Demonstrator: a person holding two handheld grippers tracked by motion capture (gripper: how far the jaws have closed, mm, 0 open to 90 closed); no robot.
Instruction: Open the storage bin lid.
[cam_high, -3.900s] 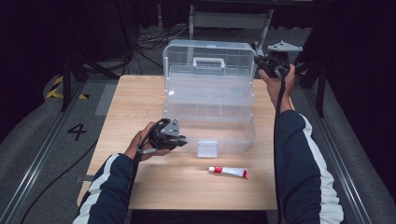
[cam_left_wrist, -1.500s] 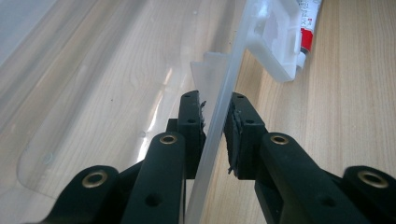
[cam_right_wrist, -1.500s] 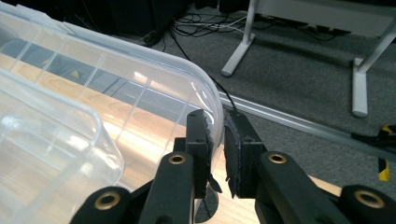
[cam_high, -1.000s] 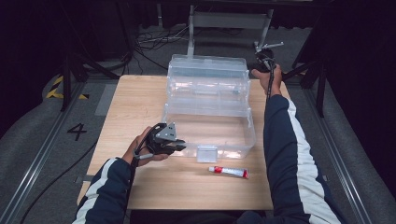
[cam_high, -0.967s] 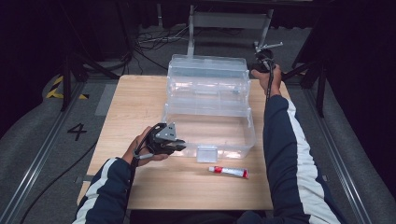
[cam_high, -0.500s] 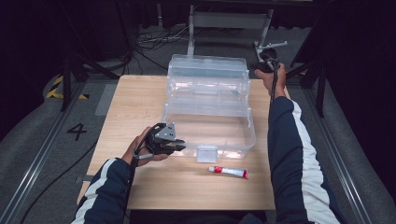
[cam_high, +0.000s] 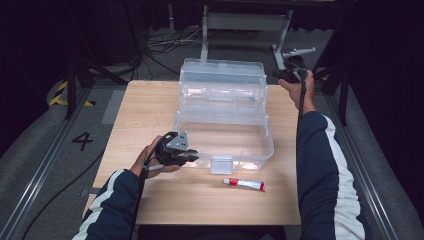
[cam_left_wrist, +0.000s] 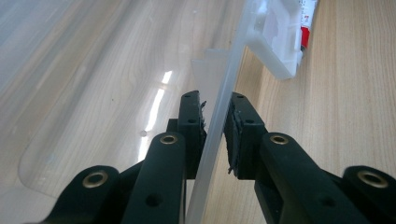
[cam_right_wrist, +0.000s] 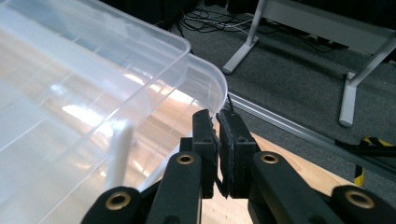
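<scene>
Left hand-held gripper (cam_left_wrist: 214, 128) clamps the clear box (cam_high: 222, 117) rim; right hand-held gripper (cam_right_wrist: 218, 140) closed, empty.

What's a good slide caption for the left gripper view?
Left gripper straddling the clear box's front wall, beside its latch on the wooden table.

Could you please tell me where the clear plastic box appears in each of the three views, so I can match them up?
High view: the box sits mid-table, lid laid open toward the far edge.
Left gripper view: its front wall runs up the middle, between the jaws.
Right gripper view: the lid's rim curves across the upper left, ahead of the jaws.
Shared landmark: the wooden table, also seen at and.
</scene>
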